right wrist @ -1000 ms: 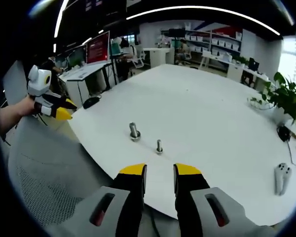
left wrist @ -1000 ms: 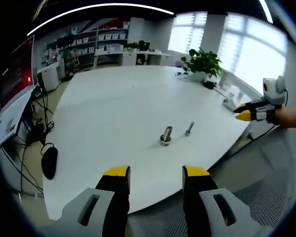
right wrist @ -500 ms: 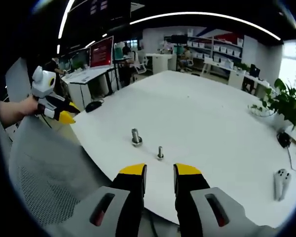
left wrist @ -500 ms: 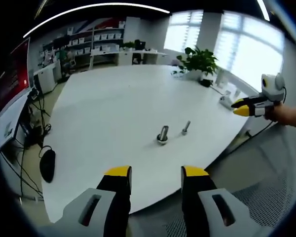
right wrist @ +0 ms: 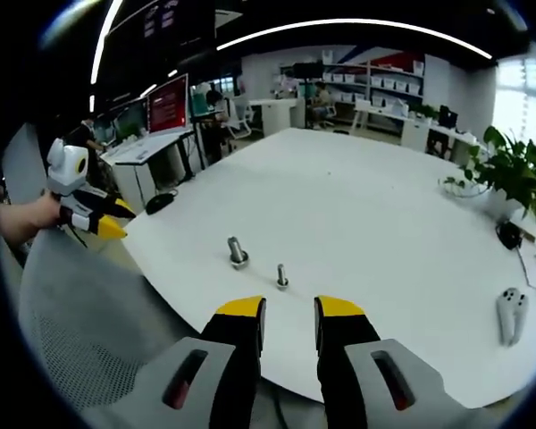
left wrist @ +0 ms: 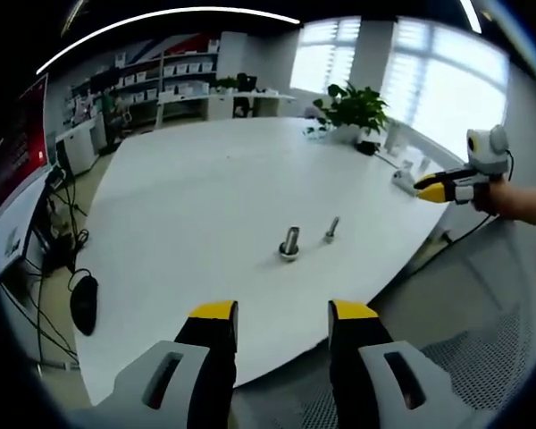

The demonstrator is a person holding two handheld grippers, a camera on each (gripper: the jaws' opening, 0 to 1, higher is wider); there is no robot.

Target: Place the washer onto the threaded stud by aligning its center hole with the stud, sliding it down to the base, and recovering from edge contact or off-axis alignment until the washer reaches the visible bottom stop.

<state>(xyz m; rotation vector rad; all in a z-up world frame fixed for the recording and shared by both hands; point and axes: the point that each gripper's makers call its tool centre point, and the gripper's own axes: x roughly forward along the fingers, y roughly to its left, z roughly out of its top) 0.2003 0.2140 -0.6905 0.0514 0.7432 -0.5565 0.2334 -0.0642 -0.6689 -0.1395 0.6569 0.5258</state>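
studs sit farther off now | plant behind | mouse left

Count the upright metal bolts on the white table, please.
2. The thicker bolt stands near the table's front edge; the thinner bolt stands beside it, apart. On the white table nothing appears to hide more.

Big white table — bright windows, potted plant, far shelving.

Two upright metal bolts are seen near the white tabletop's near edge: a thicker threaded stud with a washer-like base, and just beside it a slimmer bolt.
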